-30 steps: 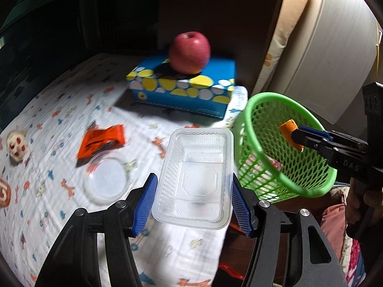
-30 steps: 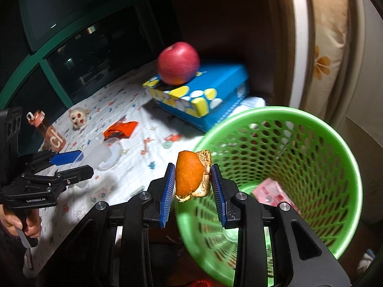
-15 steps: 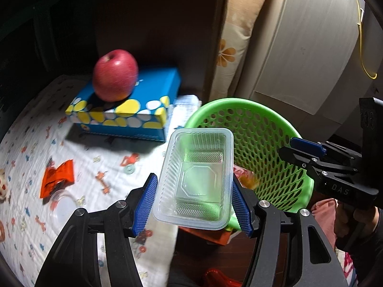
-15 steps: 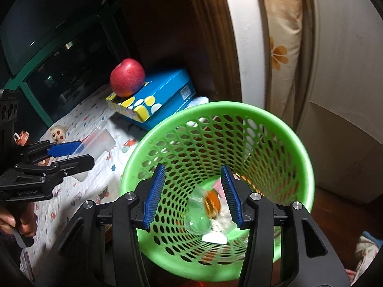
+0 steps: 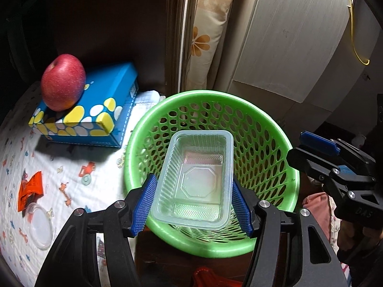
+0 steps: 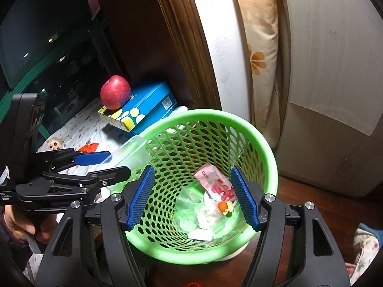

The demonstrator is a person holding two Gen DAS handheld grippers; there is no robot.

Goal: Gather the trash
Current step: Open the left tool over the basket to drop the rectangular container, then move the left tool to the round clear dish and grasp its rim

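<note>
Trash time: the left gripper (image 5: 192, 205) squeezes the clear tray (image 5: 195, 179) right above the green basket (image 5: 270, 129), long side pointing away. The right gripper (image 6: 194, 197) gapes wide, empty, over the basket too.

Right tool (image 6: 192, 197) gapes over green basket (image 6: 263, 143).

L tongs (image 5: 195, 209) clamped on clear tray (image 5: 197, 179) over green basket (image 5: 270, 129); R tongs (image 6: 192, 197) spread wide, empty, above basket too.
</note>
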